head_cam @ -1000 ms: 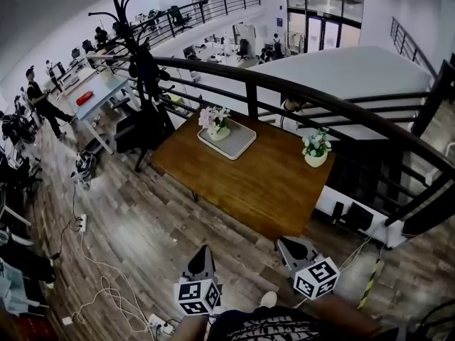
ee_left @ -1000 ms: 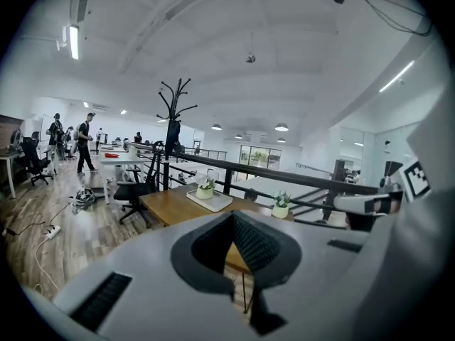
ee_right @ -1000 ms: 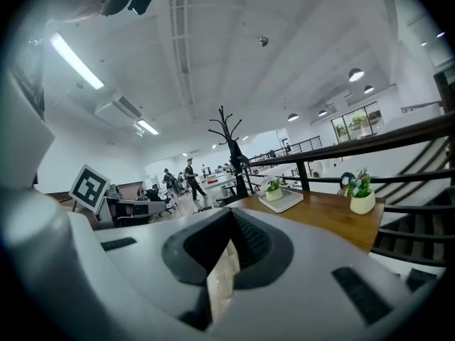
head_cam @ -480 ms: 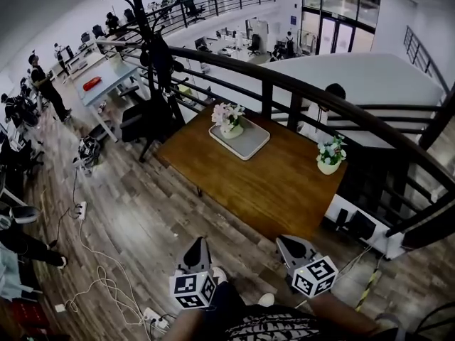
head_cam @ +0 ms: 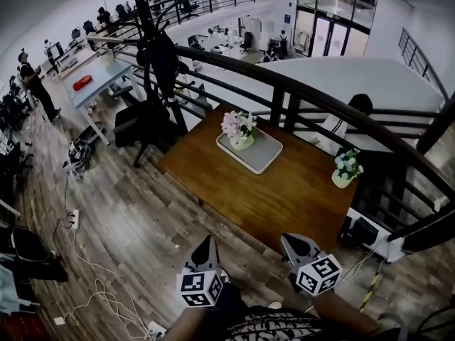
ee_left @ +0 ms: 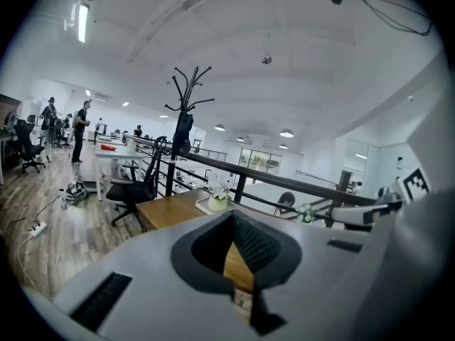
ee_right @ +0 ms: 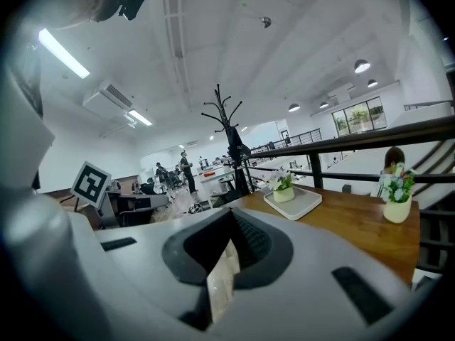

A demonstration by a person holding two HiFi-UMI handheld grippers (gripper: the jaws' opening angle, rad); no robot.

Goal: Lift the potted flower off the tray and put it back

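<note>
Coat stand [head_cam: 151, 45]: dark, upright on the wood floor, left of the table. Left gripper [head_cam: 206, 247]: low in the head view, over the floor short of the table's near edge, jaws together with nothing between them. Wooden table [head_cam: 284, 190]: set against the black railing [head_cam: 278, 105]. Potted flower [head_cam: 239, 128]: white pot, pale blooms, upright at the far-left end of the grey tray [head_cam: 266, 156], well apart from both grippers. Right gripper [head_cam: 297, 246]: beside the left, jaws likewise closed and empty. Second potted flower [head_cam: 346, 169]: on the bare tabletop at the right end.
</note>
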